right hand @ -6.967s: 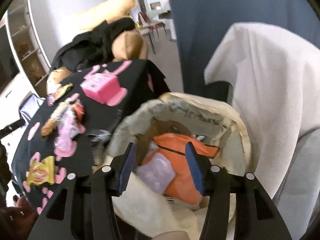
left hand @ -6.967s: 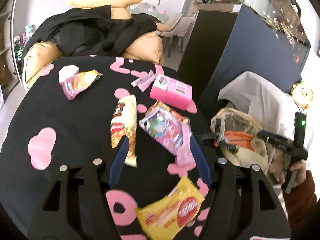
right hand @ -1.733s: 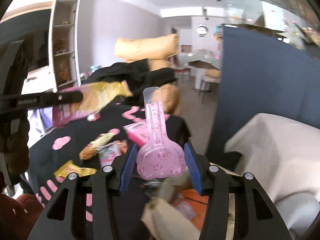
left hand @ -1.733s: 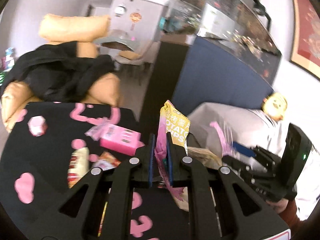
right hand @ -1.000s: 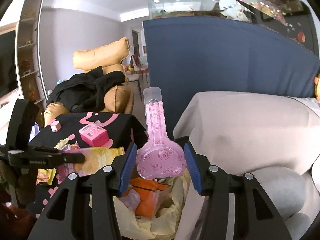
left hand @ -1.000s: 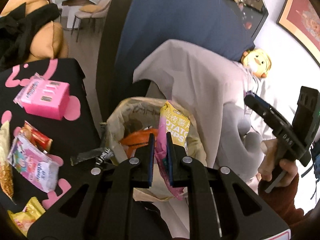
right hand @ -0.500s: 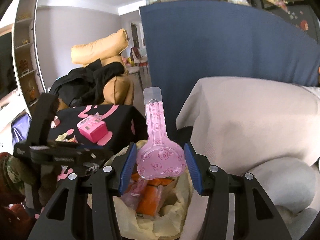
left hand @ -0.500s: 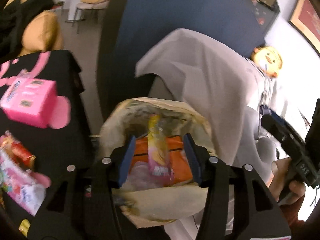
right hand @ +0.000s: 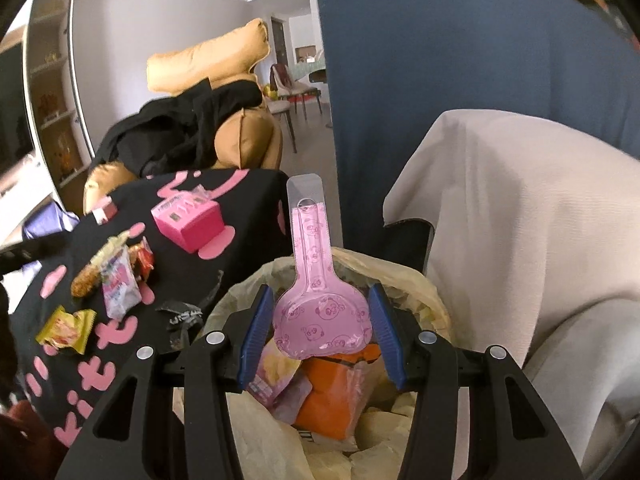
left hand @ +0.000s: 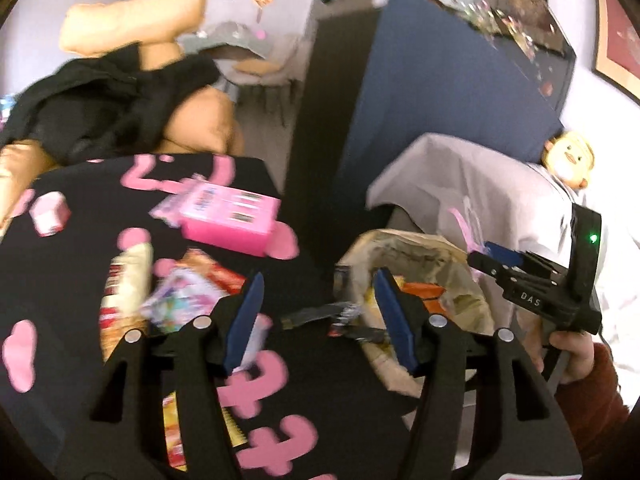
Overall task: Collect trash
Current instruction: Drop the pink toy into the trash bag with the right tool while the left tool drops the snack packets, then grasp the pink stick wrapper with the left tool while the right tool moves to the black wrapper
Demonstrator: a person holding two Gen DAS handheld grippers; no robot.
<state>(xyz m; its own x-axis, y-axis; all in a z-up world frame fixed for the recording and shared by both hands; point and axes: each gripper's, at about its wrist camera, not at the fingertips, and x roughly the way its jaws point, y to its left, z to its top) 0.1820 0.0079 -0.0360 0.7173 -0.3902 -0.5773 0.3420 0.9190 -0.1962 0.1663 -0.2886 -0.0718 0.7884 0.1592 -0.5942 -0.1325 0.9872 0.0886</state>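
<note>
My right gripper (right hand: pixel 322 330) is shut on a pink spoon-shaped plastic package (right hand: pixel 316 300) and holds it upright over the open beige trash bag (right hand: pixel 416 280). The bag holds an orange wrapper (right hand: pixel 332 396) and the yellow-pink chip bag (right hand: pixel 276 372). My left gripper (left hand: pixel 318 316) is open and empty, between the black table (left hand: pixel 80 240) and the trash bag (left hand: pixel 460 276). On the table lie a pink box (left hand: pixel 230 220), a long snack wrapper (left hand: pixel 124 280), a colourful pink packet (left hand: pixel 184 300) and a yellow wrapper (right hand: pixel 66 330).
A beige cloth-covered seat (right hand: pixel 520 216) stands right of the bag, a blue partition (right hand: pixel 440 60) behind it. An orange sofa with black clothes (left hand: pixel 120 92) lies beyond the table. A small pink-white item (left hand: pixel 50 214) sits at the table's far left.
My left gripper let the yellow-pink chip bag drop into the trash bag, opened, and swung back left toward the table. My right gripper kept the pink package over the bag.
</note>
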